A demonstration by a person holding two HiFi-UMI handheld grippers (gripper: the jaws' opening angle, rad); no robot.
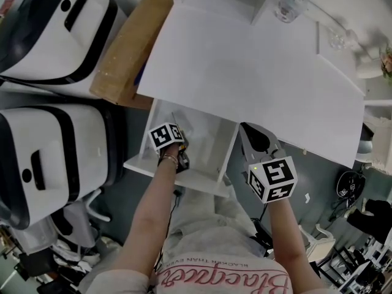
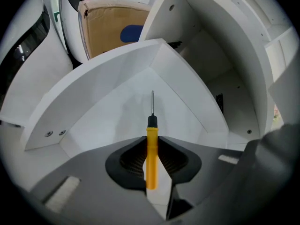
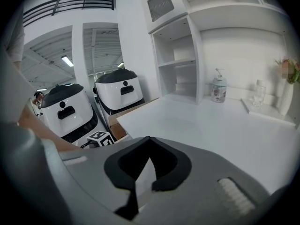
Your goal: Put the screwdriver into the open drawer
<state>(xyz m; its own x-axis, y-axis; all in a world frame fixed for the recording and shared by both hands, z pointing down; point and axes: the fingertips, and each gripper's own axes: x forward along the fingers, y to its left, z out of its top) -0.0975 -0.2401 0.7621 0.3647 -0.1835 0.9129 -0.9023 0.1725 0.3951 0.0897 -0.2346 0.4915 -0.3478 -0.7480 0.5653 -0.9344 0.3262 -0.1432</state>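
Got the left gripper (image 2: 152,142) clamped on the screwdriver (image 2: 151,156), fingers (image 2: 130,159) pinching the yellow handle from both sides. Sticks straight out ahead, metal tip aimed down into the open drawer (image 2: 108,121), over its white floor. Can't tell if touching. Got the right gripper (image 3: 149,142) closed tip to tip on nothing, hovering by the white table (image 3: 220,125) edge.
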